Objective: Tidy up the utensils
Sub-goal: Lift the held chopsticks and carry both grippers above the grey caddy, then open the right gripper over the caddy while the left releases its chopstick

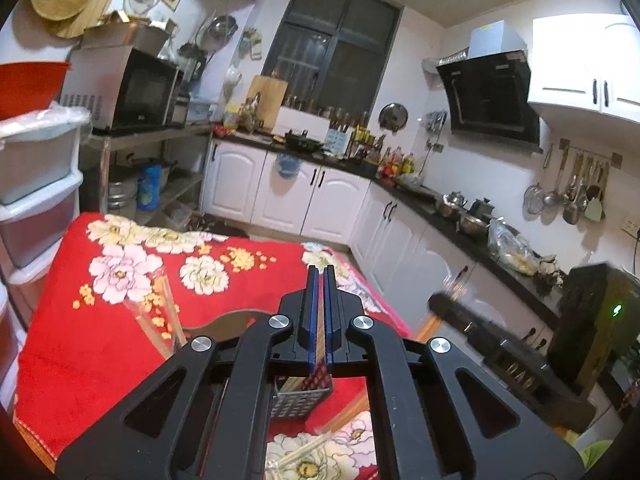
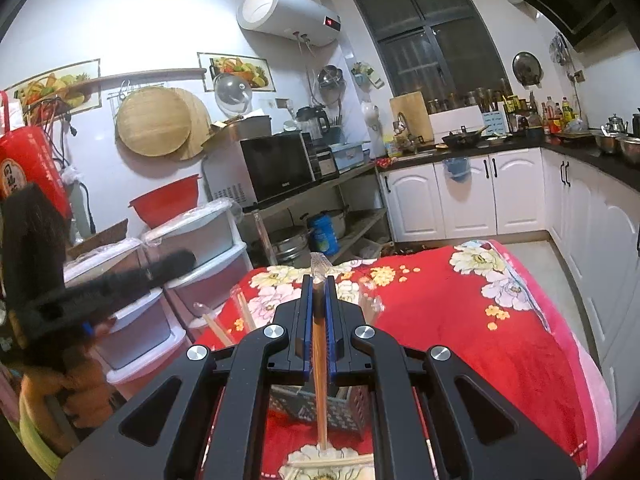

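My right gripper (image 2: 319, 278) is shut on a brown chopstick (image 2: 319, 352). Its patterned silver end pokes out past the fingertips, and its other end hangs over a mesh utensil holder (image 2: 352, 408). My left gripper (image 1: 321, 270) is shut too. A thin tan chopstick (image 1: 321, 340) shows in the narrow slit between its blue pads, with a red-brown patterned end near the camera, above the same holder (image 1: 298, 400), which has pale chopsticks standing in it. Clear sleeves of chopsticks (image 1: 160, 312) (image 2: 244, 312) lie on the red floral cloth (image 1: 100, 340).
Another clear packet of pale chopsticks (image 2: 328, 460) lies at the near edge of the cloth. White plastic drawers (image 1: 36, 184) stand left of the table. White cabinets under a dark counter (image 1: 400, 240) run along the right. The other gripper shows as a black blur (image 2: 100, 284).
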Demonstrator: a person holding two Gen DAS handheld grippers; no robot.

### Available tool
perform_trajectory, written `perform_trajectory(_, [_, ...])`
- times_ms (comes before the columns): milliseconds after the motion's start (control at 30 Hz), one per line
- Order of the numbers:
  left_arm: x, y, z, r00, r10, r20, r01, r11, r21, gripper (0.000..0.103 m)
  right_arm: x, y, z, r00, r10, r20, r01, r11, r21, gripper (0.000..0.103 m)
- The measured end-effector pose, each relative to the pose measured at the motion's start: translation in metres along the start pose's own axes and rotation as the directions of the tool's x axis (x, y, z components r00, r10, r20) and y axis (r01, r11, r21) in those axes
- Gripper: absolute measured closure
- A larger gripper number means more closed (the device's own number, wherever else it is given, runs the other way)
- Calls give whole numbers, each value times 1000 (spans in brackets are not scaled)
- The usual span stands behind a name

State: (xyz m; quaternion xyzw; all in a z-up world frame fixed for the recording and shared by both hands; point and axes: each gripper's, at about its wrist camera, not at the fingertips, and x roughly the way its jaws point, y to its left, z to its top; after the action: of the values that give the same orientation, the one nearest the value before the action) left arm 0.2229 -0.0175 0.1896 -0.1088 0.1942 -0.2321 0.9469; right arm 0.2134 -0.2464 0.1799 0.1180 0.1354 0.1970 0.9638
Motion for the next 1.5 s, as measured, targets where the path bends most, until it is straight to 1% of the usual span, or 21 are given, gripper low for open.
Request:
perform_trajectory(333, [35, 19, -10, 996, 35, -83, -37, 999, -30, 103, 22, -1, 23, 998, 5, 69, -7, 1000, 25, 97])
perform_trajectory(467, [48, 26, -14, 992, 45, -114, -50, 998, -38, 103, 34, -7, 25, 995, -17, 97, 13, 999, 40, 97])
perform_trajectory(533, [54, 28, -16, 990, 50, -129, -56, 998, -37, 103, 41, -11, 24, 995, -24, 94, 19, 999, 49, 97])
perform_trajectory(700, [68, 32, -25, 984, 59, -165, -66, 997, -34, 103, 58, -20, 13, 997, -46, 66, 43, 997, 58, 97])
perform_trajectory(933, [79, 36, -37, 975, 69, -212, -77, 997, -32, 102, 75, -30, -10, 999, -52, 3, 51, 996, 78, 97])
perform_trajectory(1000, [79, 37, -40, 974, 71, -215, -78, 997, -24, 95, 77, -31, -15, 999, -50, -11, 51, 995, 81, 97])
perform_trajectory(1100, [79, 35, -44, 972, 74, -225, -79, 997, -16, 90, 80, -33, -24, 998, -48, -41, 51, 995, 88, 97])
perform_trajectory(1233, [79, 36, -48, 969, 72, -234, -78, 997, -15, 85, 79, -36, -32, 997, -47, -67, 54, 994, 100, 97])
perform_trajectory(1300, [78, 35, -49, 969, 72, -235, -77, 997, -12, 81, 78, -39, -34, 996, -47, -78, 55, 993, 104, 97])
perform_trajectory(1367, [77, 35, -49, 970, 72, -233, -76, 997, -7, 80, 78, -41, -36, 994, -48, -94, 58, 992, 112, 96])
perform_trajectory(1433, [75, 34, -50, 971, 72, -230, -75, 997, -4, 78, 77, -45, -39, 993, -49, -111, 62, 990, 123, 91])
perform_trajectory(1500, [73, 33, -50, 971, 70, -228, -73, 997, -2, 76, 77, -48, -42, 991, -50, -125, 66, 990, 125, 89])
